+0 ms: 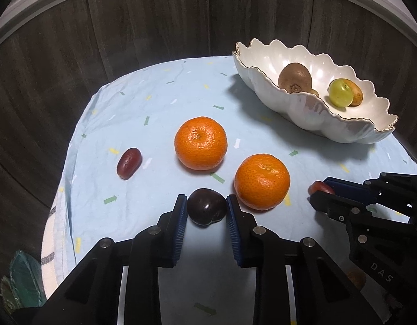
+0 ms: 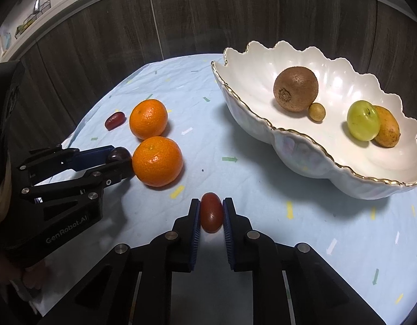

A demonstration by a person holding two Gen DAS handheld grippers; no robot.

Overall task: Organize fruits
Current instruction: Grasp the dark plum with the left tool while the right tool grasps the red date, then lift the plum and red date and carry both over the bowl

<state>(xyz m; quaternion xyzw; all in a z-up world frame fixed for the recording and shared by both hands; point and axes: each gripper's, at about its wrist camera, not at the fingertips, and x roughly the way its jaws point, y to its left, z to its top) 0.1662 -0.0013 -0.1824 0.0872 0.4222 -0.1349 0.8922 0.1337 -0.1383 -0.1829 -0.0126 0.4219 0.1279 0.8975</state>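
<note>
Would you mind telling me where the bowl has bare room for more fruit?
The bowl is bare at its near left end, before the kiwi, and between the small yellow fruit and green fruit. Its right end is crowded.

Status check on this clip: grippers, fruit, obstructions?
Left gripper shut on dark plum. Right gripper shut on red date. Near mandarin crowds left jaws. Bowl path open.

Black left gripper [image 2: 121, 159] and right gripper [image 1: 321, 189] — blue ribbed pads, silver screws.
</note>
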